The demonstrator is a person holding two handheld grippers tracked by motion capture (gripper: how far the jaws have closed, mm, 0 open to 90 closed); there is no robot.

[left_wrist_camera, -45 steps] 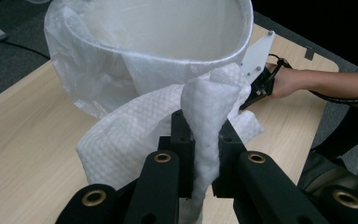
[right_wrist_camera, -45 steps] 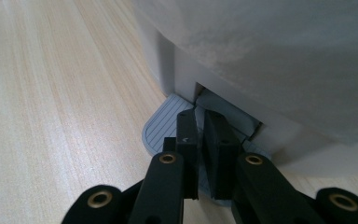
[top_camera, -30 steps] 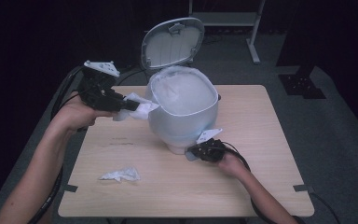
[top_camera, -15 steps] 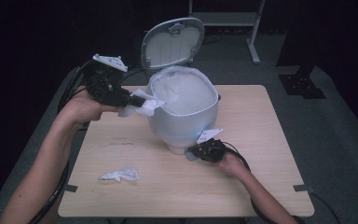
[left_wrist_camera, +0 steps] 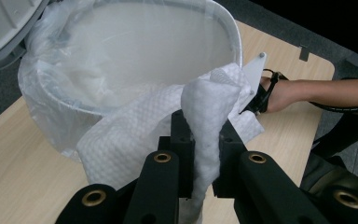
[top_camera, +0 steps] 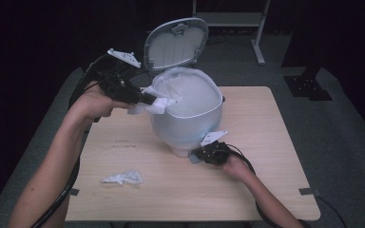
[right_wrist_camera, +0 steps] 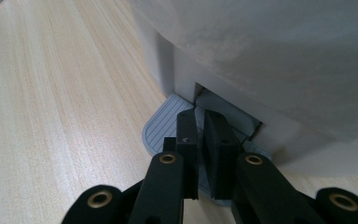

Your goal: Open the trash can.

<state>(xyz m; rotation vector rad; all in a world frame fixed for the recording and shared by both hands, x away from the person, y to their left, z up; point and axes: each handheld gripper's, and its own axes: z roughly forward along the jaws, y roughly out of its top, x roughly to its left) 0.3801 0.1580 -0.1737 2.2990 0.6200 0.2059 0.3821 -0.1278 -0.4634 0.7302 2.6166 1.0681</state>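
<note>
A white pedal bin lined with a clear bag stands mid-table, its lid tipped up and back. My left gripper is shut on a crumpled white paper towel, held at the bin's left rim. In the left gripper view the towel is pinched between the jaws of the left gripper and drapes toward the bin's rim. My right gripper is shut, low at the bin's front. In the right gripper view the right gripper rests on the grey ribbed pedal.
A second crumpled tissue lies on the wooden table near the front left. The person's right hand appears past the bin in the left gripper view. Dark floor surrounds the table; a metal stand is behind.
My left gripper has carried the paper towel right and slightly up, closer to the bin's opening. The right gripper and the raised lid have stayed put.
</note>
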